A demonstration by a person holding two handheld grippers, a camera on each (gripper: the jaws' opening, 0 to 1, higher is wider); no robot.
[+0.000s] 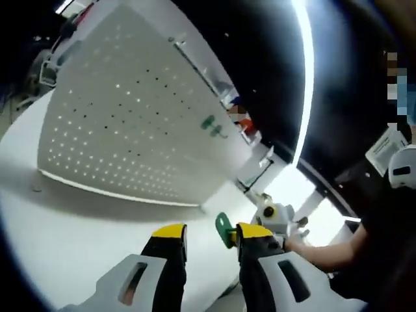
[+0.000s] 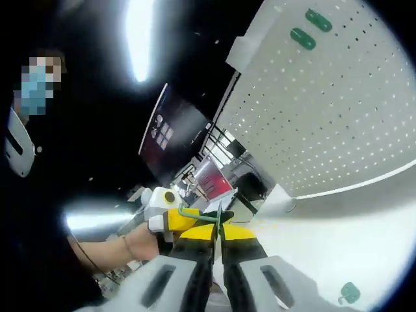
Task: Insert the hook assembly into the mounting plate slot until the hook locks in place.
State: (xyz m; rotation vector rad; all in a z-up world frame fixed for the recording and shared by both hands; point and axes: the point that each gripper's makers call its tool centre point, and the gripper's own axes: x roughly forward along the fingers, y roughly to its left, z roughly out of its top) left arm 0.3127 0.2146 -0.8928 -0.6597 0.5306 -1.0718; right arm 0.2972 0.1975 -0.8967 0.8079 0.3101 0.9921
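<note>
White pegboard [image 1: 130, 117] dotted with holes, green hooks [image 2: 311, 29], yellow-tipped black fingers [image 1: 170, 234], white table [image 1: 78, 247]

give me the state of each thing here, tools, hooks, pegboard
left tool: open, a green hook piece against its right jaw
right tool: shut on a green hook
pegboard: upright on the white table, two green hooks already mounted near one edge
loose green piece: lying on the table, apart from the board
</note>
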